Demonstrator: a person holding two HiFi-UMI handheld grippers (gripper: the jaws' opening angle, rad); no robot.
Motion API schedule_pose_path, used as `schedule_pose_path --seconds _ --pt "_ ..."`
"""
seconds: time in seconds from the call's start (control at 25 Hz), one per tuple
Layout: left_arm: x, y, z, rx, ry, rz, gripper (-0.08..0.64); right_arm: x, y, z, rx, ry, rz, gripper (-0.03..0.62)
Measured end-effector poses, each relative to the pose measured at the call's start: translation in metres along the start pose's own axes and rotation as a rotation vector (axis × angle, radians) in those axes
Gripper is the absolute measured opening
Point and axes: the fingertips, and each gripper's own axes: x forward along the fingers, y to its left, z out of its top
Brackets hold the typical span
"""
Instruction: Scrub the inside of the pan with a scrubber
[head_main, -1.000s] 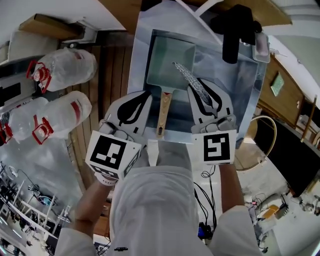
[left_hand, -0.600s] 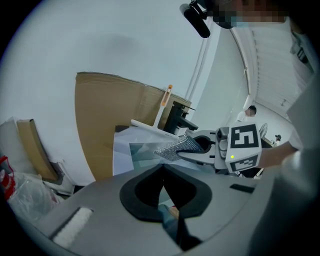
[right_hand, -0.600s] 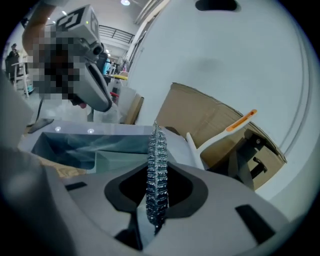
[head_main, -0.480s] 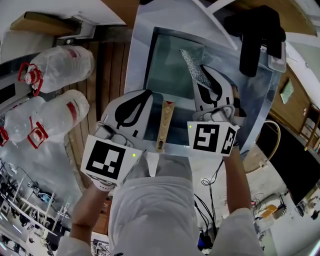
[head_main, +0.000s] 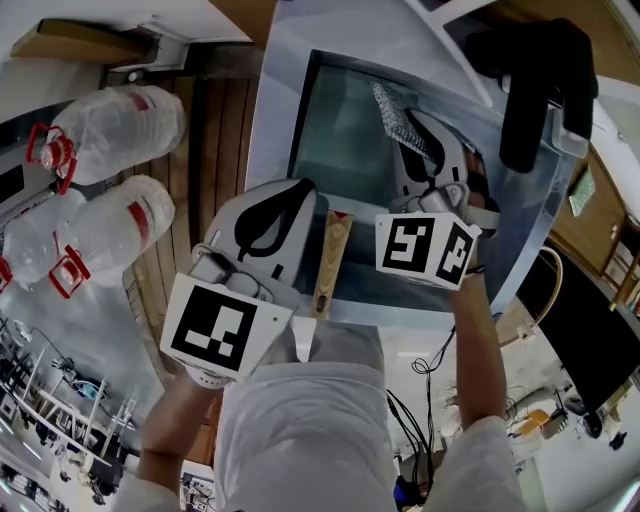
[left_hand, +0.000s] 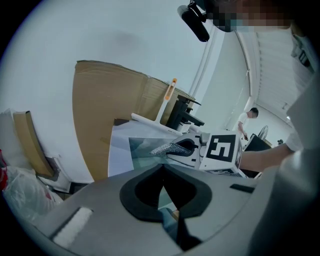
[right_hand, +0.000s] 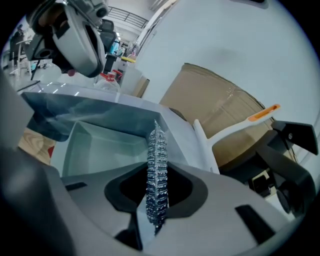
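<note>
Clamping the scrubber (head_main: 388, 108) edge-on, the right gripper (head_main: 420, 137) aims its long axis up-frame over the upper right of the pan (head_main: 335, 150) interior, the pan floor ahead of the tip, while the left gripper (head_main: 292, 197), jaws together on nothing, sits just left of the wooden handle (head_main: 330, 260).

The left tool (head_main: 298, 190) covers the pan's (head_main: 345, 130) near corner; one plastic bottle (head_main: 40, 240) is cut off at left.

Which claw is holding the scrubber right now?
The right claw, shut on the silvery mesh scrubber over the pan; the left claw has none.
</note>
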Motion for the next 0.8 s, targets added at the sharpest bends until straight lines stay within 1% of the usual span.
schedule_pose_path --seconds 0.28,0.48,0.68,0.8 --pt "0.004 0.003 -0.005 -0.013 0.006 -0.006 0.005 0.028 0.000 -0.008 -0.113 0.026 0.007 0.069" --pt "0.004 0.006 -0.008 -0.031 0.007 -0.003 0.005 0.043 0.012 -0.014 -0.080 0.051 0.121 0.069" --pt "0.003 0.010 -0.008 -0.040 0.001 0.001 0.005 0.050 0.021 -0.016 -0.116 0.073 0.134 0.069" --pt "0.001 0.011 -0.009 -0.041 -0.001 0.007 0.005 0.050 0.027 -0.017 -0.117 0.087 0.171 0.067"
